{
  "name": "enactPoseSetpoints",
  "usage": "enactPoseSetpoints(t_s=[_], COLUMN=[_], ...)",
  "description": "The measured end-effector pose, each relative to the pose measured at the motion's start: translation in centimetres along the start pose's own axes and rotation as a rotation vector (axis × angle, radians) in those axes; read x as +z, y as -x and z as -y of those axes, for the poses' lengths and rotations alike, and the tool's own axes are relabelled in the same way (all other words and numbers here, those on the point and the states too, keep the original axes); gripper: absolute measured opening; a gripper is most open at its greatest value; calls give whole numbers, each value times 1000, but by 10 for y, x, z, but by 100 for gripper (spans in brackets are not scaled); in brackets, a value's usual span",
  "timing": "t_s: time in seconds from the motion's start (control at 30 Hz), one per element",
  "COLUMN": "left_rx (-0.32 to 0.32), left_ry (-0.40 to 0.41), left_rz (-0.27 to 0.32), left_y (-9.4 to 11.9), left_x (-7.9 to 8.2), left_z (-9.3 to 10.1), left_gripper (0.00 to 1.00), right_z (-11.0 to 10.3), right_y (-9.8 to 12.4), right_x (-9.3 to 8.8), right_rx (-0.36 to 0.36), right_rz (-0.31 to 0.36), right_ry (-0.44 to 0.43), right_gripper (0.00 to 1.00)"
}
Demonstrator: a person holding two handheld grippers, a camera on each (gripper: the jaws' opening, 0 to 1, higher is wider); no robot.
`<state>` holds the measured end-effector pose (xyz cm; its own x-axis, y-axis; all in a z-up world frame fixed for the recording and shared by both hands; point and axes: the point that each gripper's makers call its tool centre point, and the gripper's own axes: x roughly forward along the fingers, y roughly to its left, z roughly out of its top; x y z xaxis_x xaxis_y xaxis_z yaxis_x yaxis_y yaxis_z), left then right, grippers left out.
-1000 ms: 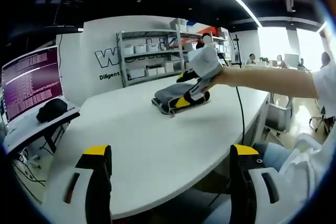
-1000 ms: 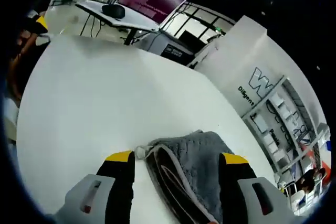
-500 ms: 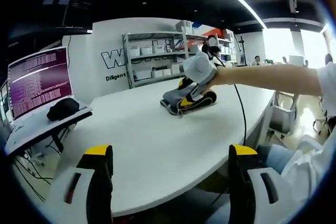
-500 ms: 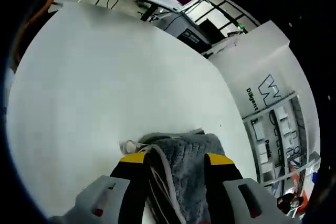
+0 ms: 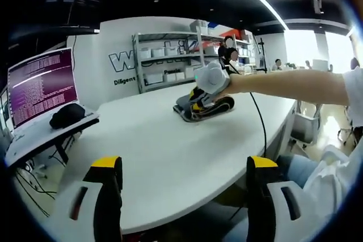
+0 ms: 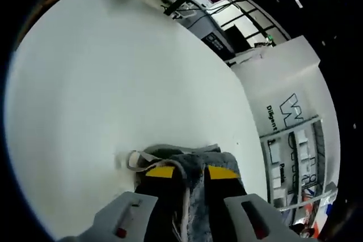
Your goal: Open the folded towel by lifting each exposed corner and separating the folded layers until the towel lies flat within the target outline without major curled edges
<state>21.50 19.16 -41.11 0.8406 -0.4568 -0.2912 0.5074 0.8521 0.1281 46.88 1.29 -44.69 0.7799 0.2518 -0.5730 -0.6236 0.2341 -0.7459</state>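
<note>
Closed in since a second ago: right tongs [image 6: 184,172], wide apart then, now clamped on the towel [image 6: 193,160] at its folded edge.

Left gripper view: left tongs [image 5: 184,165] apart, holding nothing, over the near table [image 5: 153,145] edge; towel far ahead under the right tongs [image 5: 198,103].

Right gripper view: might pinch several layers together, so lifting drags the whole bundle. Plenty of bare table ahead and left.

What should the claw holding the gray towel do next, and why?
Probably lift a little. In the right gripper view the right claw has its jaws pinched on a top layer of the folded gray towel, which lies bunched on the white table. Raising that layer should start peeling the fold open. The left claw hangs open, far from the towel.
</note>
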Motion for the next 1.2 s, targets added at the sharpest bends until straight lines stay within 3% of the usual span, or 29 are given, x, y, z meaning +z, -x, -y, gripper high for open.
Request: enactPoseSetpoints(t_s=[0.1,0.3,0.5,0.67,0.83,0.9,1.03,1.2], left_rx=[-1,-4,-12,-27,-34,-36,-41,-43], left_ry=[1,-9,-14,-25,-28,-30,-34,-33], left_rz=[0,-12,-16,-27,-25,-25,-27,-30], left_y=[0,-1,-3,-4,-3,-3,-4,-4], left_x=[0,-2,-2,-4,-4,-3,-4,-4], left_z=[0,1,4,8,11,12,13,14], left_gripper=[89,89,89,88,88,88,88,88], right_z=[6,20,50,60,80,97,96,110], right_y=[2,7,15,26,41,47,56,66], right_x=[2,3,3,-4,-17,-23,-34,-46], right_rx=[-10,-34,-79,-128,-190,-220,-264,-312], right_rz=[19,48,89,118,137,153,155,168], right_ry=[-17,-59,-150,-234,-301,-349,-392,-465], right_gripper=[1,0,0,0,0,0,0,0])
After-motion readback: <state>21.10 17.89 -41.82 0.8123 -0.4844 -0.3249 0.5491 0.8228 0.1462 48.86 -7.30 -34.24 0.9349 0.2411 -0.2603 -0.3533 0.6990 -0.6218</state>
